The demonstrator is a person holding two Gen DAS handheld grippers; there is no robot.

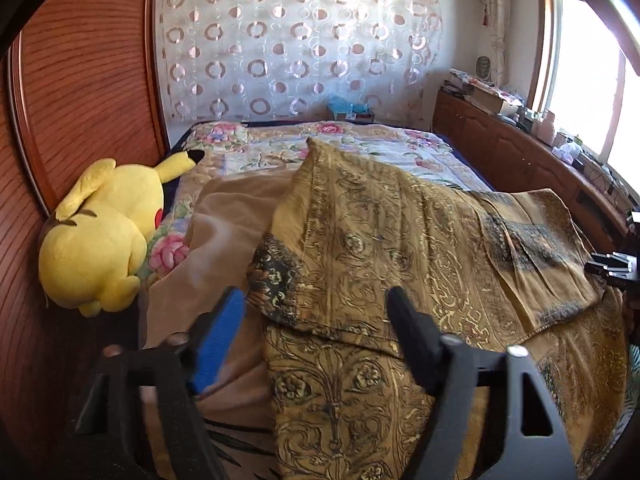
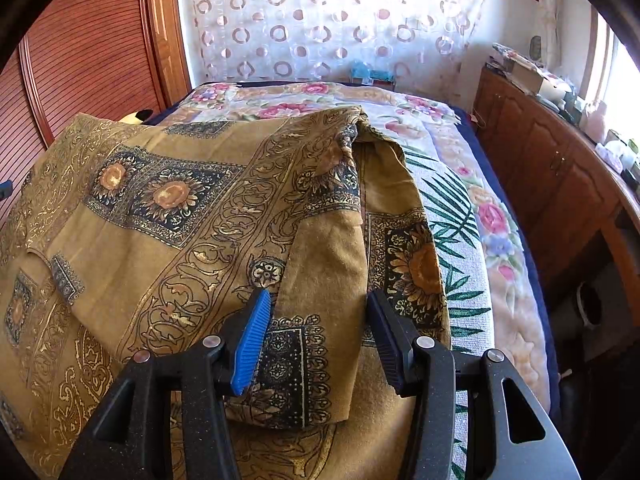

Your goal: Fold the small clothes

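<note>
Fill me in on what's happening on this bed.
A person is folding a mustard patterned garment on the floral bedspread, with a gripper in each hand. The right gripper straddles a folded-over flap near the garment's right edge, and the left gripper hovers over its left edge. Both have open jaws, pressing on nothing. A yellow plush toy lies beside the wooden headboard.
</note>
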